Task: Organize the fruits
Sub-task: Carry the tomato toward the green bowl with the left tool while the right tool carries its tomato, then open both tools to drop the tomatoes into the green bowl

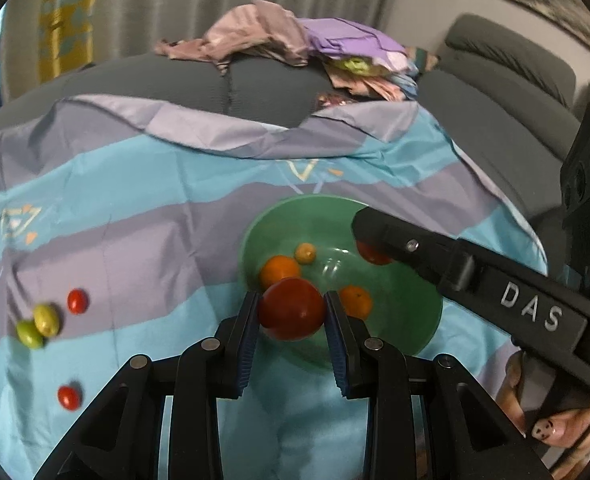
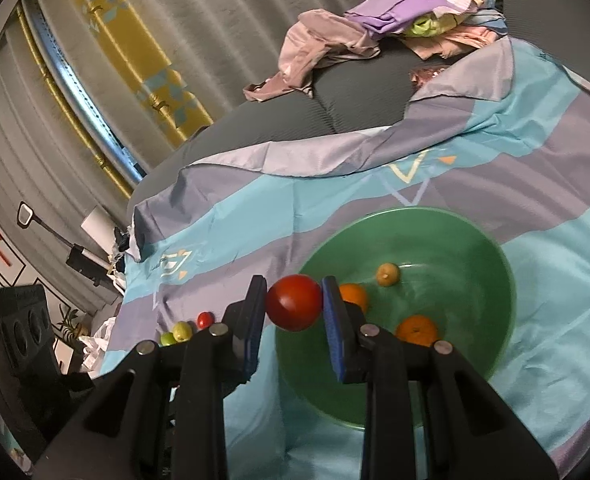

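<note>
Both claws carry fruit to the green bowl [image 1: 411, 340], which seems the collecting point for the task. The left claw [image 1: 291, 308] is clamped on a smooth, round red fruit [image 1: 291, 308], its blue ribbed pads [image 1: 249, 336] pressing either side at the widest part, a hold that suits a slick sphere that could otherwise squirt out. It hangs over the near rim of the bowl, so letting go would drop the fruit inside. The right claw [image 2: 293, 308] grips a second glossy red fruit [image 2: 293, 308] the same way, over the bowl's left edge in its own view; in the left view its black finger [image 1: 391, 236] reaches across the bowl with that fruit partly hidden behind it. The bowl is shiny, deep and curved, so round things roll to the middle: 2 dimpled oranges [image 1: 279, 270] and a small yellow-orange fruit [image 1: 305, 253] already lie there. It sits on a thin, creased cloth [image 1: 135, 220] in blue and lilac bands, spread over a soft grey sofa [image 1: 175, 80] rather than a table. Well apart to the left, still loose on the cloth, lie 2 small red fruits [image 1: 77, 301] and 2 yellow-green ones [image 1: 39, 326] touching each other. A crumpled heap of clothes [image 1: 287, 36] rests behind.
</note>
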